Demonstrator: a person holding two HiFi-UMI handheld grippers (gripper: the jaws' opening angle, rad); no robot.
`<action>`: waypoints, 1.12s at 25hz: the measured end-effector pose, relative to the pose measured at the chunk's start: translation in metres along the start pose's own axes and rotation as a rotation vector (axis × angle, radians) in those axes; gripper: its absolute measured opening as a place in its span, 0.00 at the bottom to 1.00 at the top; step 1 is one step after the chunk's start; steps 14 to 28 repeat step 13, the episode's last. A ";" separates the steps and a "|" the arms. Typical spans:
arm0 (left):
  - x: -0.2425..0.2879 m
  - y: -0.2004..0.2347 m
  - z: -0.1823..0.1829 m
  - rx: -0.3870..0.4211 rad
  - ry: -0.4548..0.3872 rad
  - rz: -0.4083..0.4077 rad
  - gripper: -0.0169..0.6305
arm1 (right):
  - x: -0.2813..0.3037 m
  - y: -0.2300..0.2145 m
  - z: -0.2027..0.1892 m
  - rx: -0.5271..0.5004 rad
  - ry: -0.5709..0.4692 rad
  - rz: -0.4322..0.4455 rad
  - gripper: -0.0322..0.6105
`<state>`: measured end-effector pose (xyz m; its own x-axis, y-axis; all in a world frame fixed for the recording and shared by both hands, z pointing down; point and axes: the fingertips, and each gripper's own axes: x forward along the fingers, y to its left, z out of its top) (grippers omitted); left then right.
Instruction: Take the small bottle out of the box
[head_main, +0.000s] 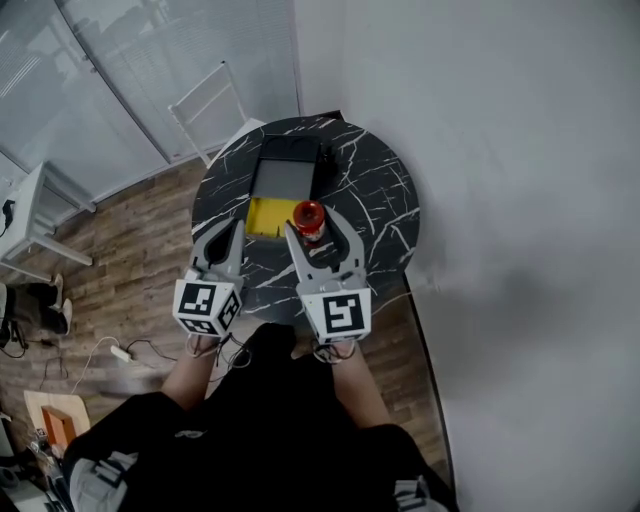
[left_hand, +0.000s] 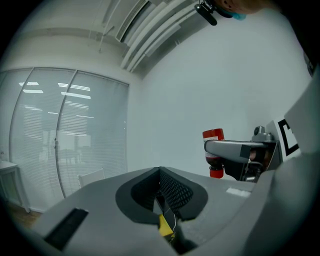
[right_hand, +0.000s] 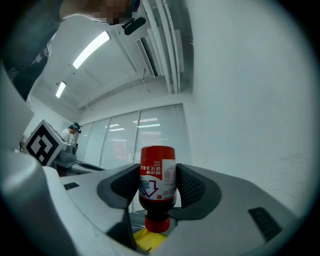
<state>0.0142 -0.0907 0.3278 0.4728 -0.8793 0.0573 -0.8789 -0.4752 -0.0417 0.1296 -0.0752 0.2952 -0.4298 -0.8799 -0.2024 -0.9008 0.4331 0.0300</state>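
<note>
A small bottle (head_main: 309, 220) with dark contents, a red and white label and a red cap hangs upside down over the round black marble table (head_main: 380, 200). My right gripper (head_main: 313, 230) is shut on it; in the right gripper view the bottle (right_hand: 157, 175) sits between the pads of that gripper (right_hand: 158, 196), cap down. The box (head_main: 268, 214) lies flat behind it, with a yellow inside and its black lid (head_main: 285, 176) folded open away from me. My left gripper (head_main: 232, 232) is shut at the box's left front corner, nothing between its pads (left_hand: 172, 190). From the left gripper view the bottle (left_hand: 214, 150) shows at right.
A white chair (head_main: 213, 104) stands beyond the table and a white side table (head_main: 30, 215) at far left. A power strip and cables (head_main: 122, 352) lie on the wooden floor. A pale wall (head_main: 520, 150) runs along the right. A distant person (right_hand: 74, 131) shows in the right gripper view.
</note>
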 end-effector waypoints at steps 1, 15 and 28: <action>0.000 0.000 0.000 0.000 0.001 0.000 0.02 | 0.001 0.000 0.000 0.001 0.000 0.000 0.38; 0.008 0.009 0.001 -0.006 -0.018 -0.004 0.02 | 0.007 0.000 -0.003 -0.008 0.015 -0.008 0.38; 0.008 0.009 0.001 -0.006 -0.018 -0.004 0.02 | 0.007 0.000 -0.003 -0.008 0.015 -0.008 0.38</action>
